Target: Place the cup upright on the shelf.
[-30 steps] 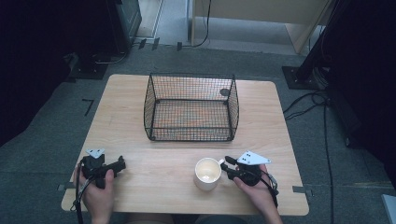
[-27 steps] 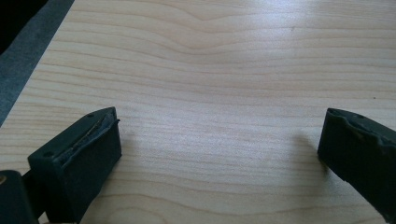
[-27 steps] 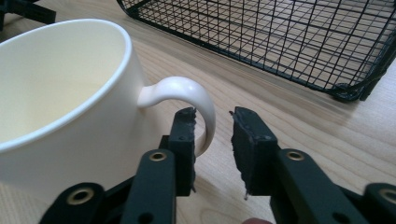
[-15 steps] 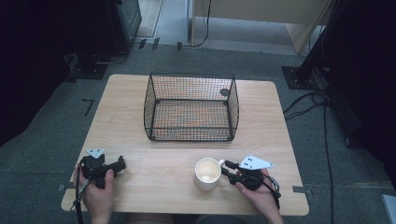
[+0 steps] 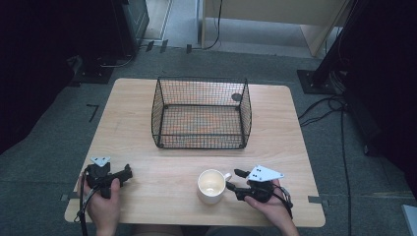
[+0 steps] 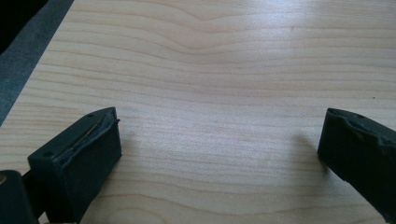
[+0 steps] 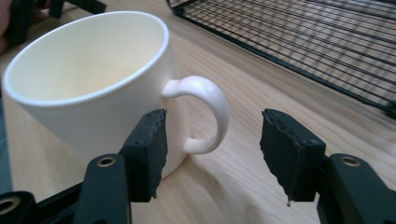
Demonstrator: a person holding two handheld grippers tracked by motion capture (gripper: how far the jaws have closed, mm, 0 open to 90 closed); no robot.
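A cream mug (image 5: 211, 186) stands upright on the wooden table (image 5: 162, 167) near the front edge, its handle (image 7: 211, 108) turned toward my right gripper (image 5: 234, 179). In the right gripper view the mug (image 7: 93, 88) is empty and the handle sits between the black pads (image 7: 152, 144) of my right gripper (image 7: 215, 120) without either pad pressing on it. Those jaws have just been opening and stand open around the handle. My left gripper (image 5: 126, 173) rests at the front left, well apart from the mug. In the left gripper view, my left gripper (image 6: 219, 133) is wide open over bare wood.
A black wire basket (image 5: 158, 113) stands open-topped in the middle of the table, behind the mug; its near wall (image 7: 303, 42) runs just beyond the mug. A small dark disc (image 5: 236, 97) lies beside its far right corner. Cables trail on the floor at right.
My right gripper's jaws have spread apart around the mug's handle. The mug and the left gripper have stayed where they were.
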